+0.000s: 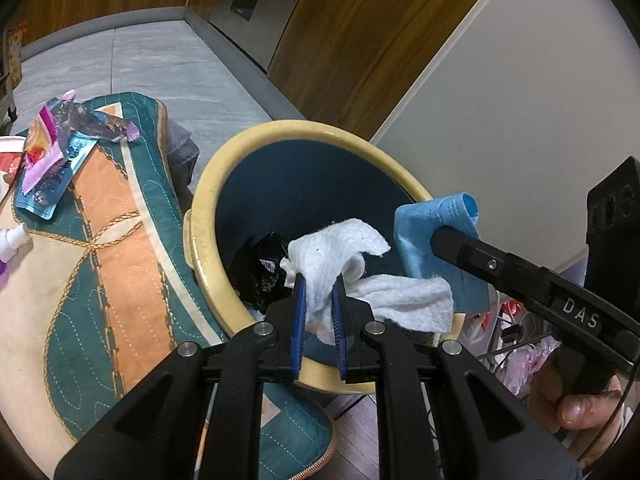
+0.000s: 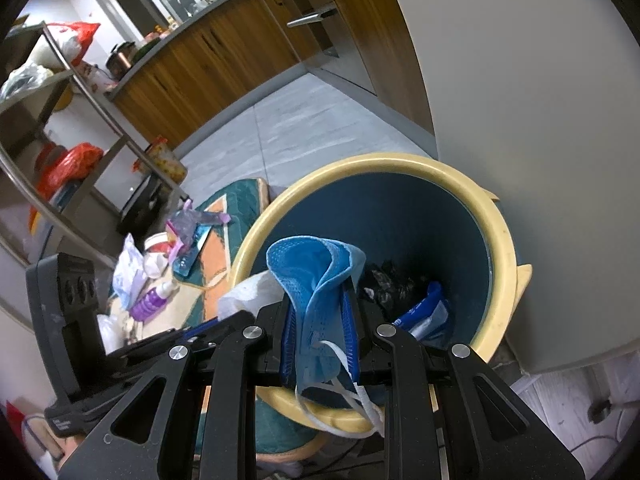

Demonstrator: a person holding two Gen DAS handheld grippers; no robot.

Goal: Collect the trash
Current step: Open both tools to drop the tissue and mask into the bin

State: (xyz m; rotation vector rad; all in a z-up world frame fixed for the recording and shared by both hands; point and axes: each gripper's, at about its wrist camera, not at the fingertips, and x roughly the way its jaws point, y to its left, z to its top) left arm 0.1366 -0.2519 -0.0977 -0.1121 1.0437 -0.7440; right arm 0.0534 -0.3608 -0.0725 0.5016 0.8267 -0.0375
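The bin (image 1: 208, 216), a round tub with a cream rim and dark blue inner wall, serves as the reference point. Above its open mouth, the left gripper (image 1: 319, 284) has its blue pads closed narrowly on a crumpled white tissue (image 1: 348, 256), which spills out to both sides of the pads. Just beside it over the bin's far-right rim, the right gripper (image 2: 318, 300) is clamped on a blue face mask (image 2: 316, 268); the mask's white ear loops (image 2: 360, 396) hang down over the near rim. The only legible writing is "DAS", in white letters on the black body of the right gripper as seen from the left wrist view. At the bottom of the bin lie black crumpled plastic (image 2: 386, 280) and a blue-and-white packet (image 2: 430, 312); print on the latter cannot be read. Left of the bin, on a teal and orange quilted mat (image 1: 120, 240), lie a purple wrapper (image 1: 96, 122) and a blue sachet (image 1: 60, 184), lettering illegible.
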